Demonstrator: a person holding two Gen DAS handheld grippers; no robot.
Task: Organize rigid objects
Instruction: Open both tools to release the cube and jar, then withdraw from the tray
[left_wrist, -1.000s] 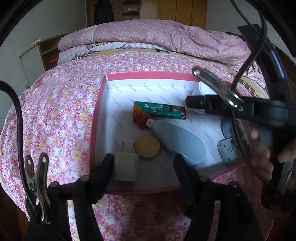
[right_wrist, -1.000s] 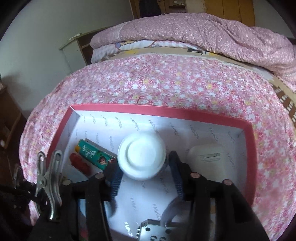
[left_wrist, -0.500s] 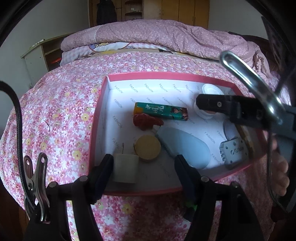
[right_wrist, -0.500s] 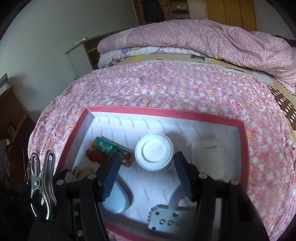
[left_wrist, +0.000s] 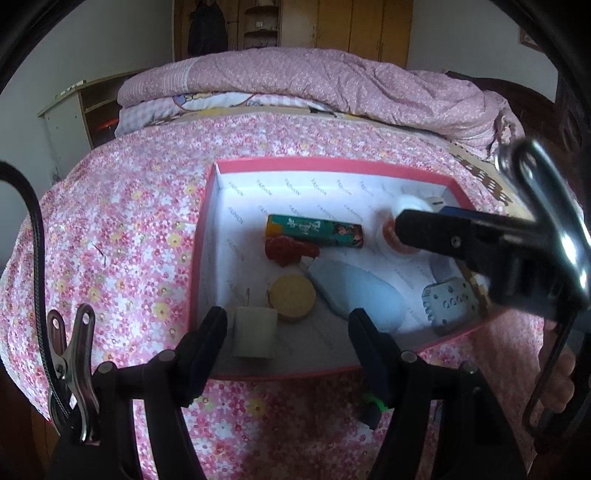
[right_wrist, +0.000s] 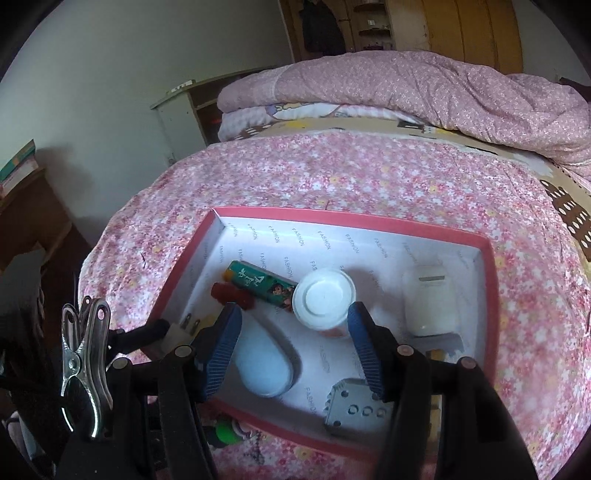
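Hovering spread and empty over the pink box (right_wrist: 487, 254), the right gripper (right_wrist: 295, 350) frames the white jar (right_wrist: 323, 299), upright mid-box; left gripper (left_wrist: 286, 343) waits unclenched near the plug (left_wrist: 255, 332).

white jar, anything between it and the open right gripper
Nothing visible does. In the right wrist view the white jar stands in the pink box just ahead of the right gripper, whose jaws are spread wide. The green tube lies at the jar's left and the blue case below left, neither in between.
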